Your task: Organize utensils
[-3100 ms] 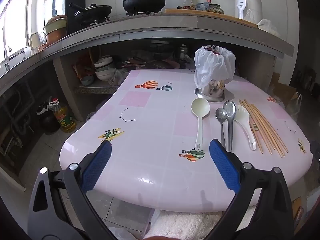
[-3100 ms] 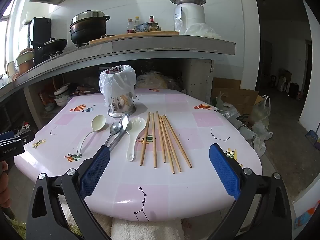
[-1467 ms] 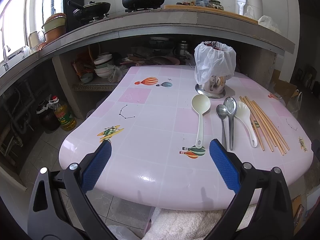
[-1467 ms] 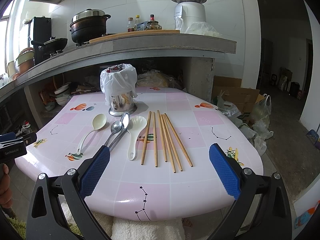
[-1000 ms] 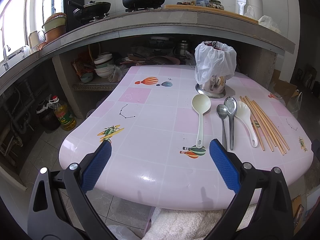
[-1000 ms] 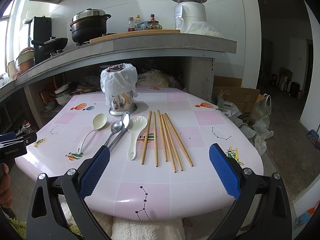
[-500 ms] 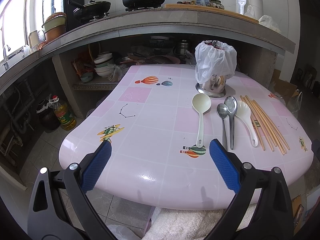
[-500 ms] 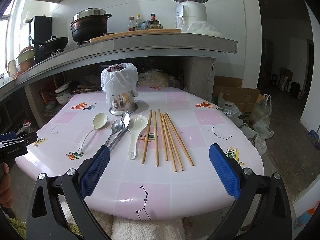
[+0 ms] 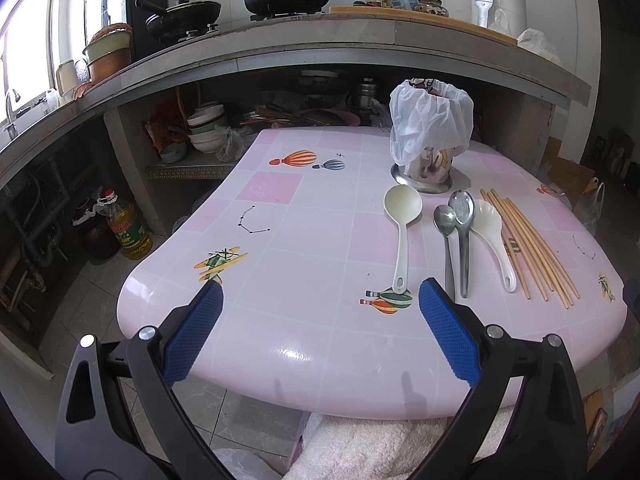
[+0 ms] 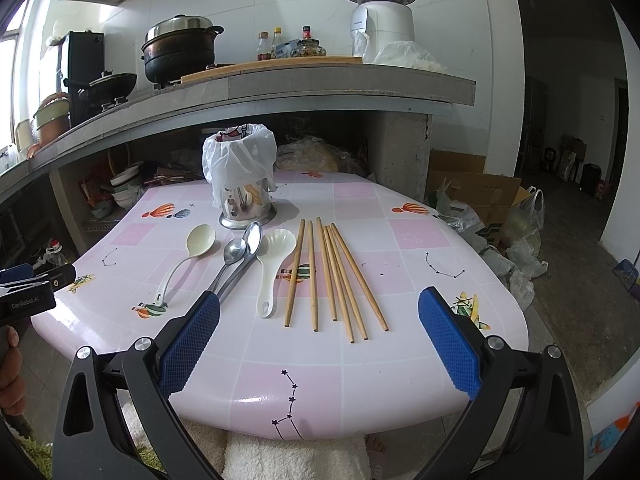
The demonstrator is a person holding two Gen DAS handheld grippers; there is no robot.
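On the pink table (image 9: pixel 304 240) (image 10: pixel 400 264) lie a cream ladle (image 9: pixel 402 216) (image 10: pixel 188 252), two metal spoons (image 9: pixel 456 232) (image 10: pixel 240 256), a white rice scoop (image 9: pixel 494 236) (image 10: pixel 272 264) and several wooden chopsticks (image 9: pixel 532 248) (image 10: pixel 332 276). A metal utensil holder covered with a white plastic bag (image 9: pixel 428 140) (image 10: pixel 240 176) stands behind them. My left gripper (image 9: pixel 320 304) is open and empty above the table's near edge, left of the ladle handle. My right gripper (image 10: pixel 320 312) is open and empty above the near edge, in front of the chopsticks.
A concrete counter (image 9: pixel 320 44) with pots and a stove overhangs the table's far side. Bowls (image 9: pixel 204 128) are stored under it. An oil bottle (image 9: pixel 128 228) stands on the floor at left. A cardboard box and bags (image 10: pixel 488 208) sit at right.
Both grippers have drifted only slightly; the utensils have not moved.
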